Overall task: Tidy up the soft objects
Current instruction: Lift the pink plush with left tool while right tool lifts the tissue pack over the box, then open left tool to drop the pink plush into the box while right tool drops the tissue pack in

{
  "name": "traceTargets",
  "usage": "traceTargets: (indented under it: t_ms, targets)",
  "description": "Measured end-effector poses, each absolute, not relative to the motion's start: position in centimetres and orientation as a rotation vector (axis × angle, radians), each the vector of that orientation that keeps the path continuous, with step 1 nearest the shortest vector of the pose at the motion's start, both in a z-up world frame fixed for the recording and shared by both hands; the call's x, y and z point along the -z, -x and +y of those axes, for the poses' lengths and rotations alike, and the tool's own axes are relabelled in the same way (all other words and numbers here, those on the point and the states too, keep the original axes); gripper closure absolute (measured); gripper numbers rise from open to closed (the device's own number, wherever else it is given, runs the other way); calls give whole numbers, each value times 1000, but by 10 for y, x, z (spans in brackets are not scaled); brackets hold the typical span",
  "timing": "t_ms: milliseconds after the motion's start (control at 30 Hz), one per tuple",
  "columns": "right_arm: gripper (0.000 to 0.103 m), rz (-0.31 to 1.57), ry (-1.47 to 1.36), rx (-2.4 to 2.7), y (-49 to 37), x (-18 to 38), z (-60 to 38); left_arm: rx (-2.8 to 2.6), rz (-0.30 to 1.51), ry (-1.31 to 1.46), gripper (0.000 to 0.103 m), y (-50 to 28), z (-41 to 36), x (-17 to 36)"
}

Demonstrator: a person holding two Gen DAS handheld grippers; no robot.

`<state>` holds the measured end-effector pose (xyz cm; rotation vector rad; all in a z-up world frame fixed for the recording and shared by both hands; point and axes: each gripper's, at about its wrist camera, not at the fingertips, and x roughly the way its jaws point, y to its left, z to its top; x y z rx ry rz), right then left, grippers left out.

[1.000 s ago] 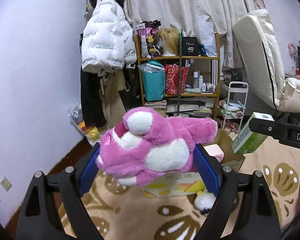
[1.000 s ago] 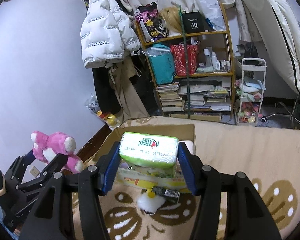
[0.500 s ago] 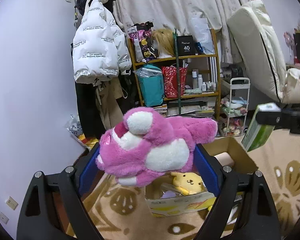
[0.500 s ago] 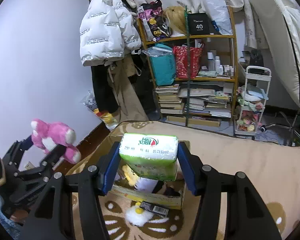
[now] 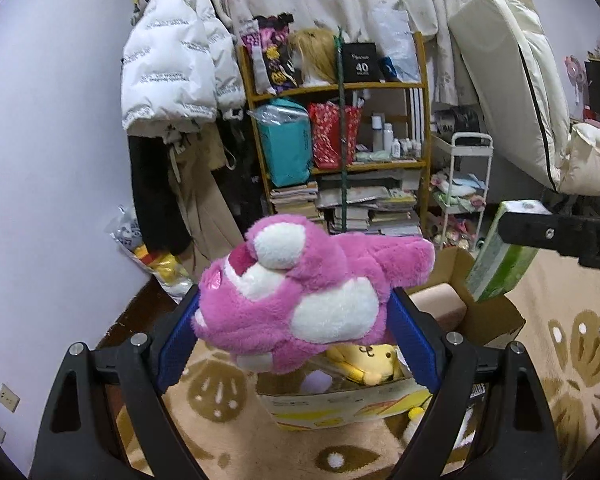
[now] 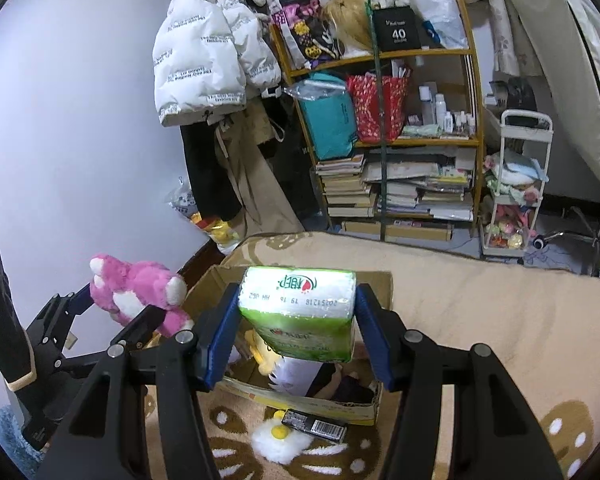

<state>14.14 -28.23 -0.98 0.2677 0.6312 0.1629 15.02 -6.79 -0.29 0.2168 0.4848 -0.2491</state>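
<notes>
pink plush bear fills our left gripper; our right gripper clamps the tissue pack, hiding much of the cardboard box.

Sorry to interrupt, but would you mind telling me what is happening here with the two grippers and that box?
A person is tidying soft things with a handheld gripper in each hand. The left gripper is shut on a pink plush toy, and the right gripper is shut on a green pack of tissues. Both are held in the air above an open cardboard box on the rug, which already contains a yellow plush. Neither item has been released yet.
</notes>
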Motion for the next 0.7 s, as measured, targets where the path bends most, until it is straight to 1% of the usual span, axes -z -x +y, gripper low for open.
traceTargets:
  t_ms: [300,700]
  targets:
    - [43,672,-275,-160,-157,39,-281,267,545,-228,16,-167,-76,23]
    - [42,723,-228,-180,-168,64,-272,254,615,-222,15,-184,-74,45]
